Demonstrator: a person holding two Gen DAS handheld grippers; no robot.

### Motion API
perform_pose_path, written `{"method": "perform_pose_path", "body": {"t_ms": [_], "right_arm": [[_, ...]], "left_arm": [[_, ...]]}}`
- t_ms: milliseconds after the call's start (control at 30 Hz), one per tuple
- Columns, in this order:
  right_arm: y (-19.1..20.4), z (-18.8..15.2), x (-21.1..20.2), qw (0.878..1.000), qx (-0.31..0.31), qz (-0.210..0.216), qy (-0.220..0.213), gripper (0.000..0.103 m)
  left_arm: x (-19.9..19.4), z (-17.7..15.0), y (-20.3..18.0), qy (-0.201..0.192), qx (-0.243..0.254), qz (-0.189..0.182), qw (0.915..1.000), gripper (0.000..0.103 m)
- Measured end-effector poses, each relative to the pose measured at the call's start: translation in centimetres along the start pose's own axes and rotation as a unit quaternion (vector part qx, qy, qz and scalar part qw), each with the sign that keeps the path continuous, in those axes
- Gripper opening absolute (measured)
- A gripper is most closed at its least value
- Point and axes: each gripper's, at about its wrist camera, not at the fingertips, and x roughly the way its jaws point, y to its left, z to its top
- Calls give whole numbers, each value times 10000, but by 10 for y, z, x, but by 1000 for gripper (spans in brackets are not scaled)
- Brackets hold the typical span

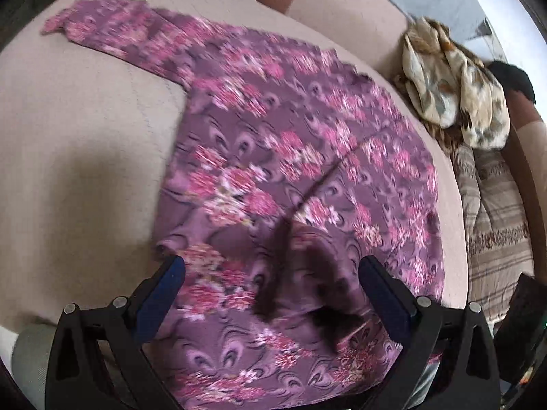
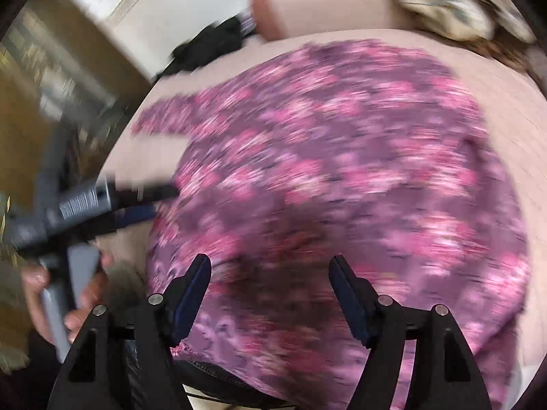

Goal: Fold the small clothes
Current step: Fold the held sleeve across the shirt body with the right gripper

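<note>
Both my claws, left (image 1: 271, 283) and right (image 2: 270, 283), gaped empty over the shirt (image 1: 290, 157), its sleeve stretching ahead-left, nearer the left.

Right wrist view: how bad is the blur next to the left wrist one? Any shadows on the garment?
Right wrist view: heavy motion smear, the purple floral garment print streaks and the left gripper is a blur, while the right gripper stays sharp, jaws apart. Left wrist view: milder blur, print readable, a dark shadow patch between the jaws. Both: strong fisheye bending of the beige cushion.
</note>
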Motion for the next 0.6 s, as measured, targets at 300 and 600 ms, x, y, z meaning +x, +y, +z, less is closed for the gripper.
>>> {"method": "perform_pose_path", "body": {"t_ms": [300, 600], "right_arm": [[-148, 61, -24, 9764, 1956, -146, -903, 57], [-234, 113, 22, 9384, 3312, 255, -951, 9]], "left_arm": [[28, -14, -23, 446, 156, -424, 9980, 70], [-22, -8, -7, -80, -153, -539, 9984, 13]]}}
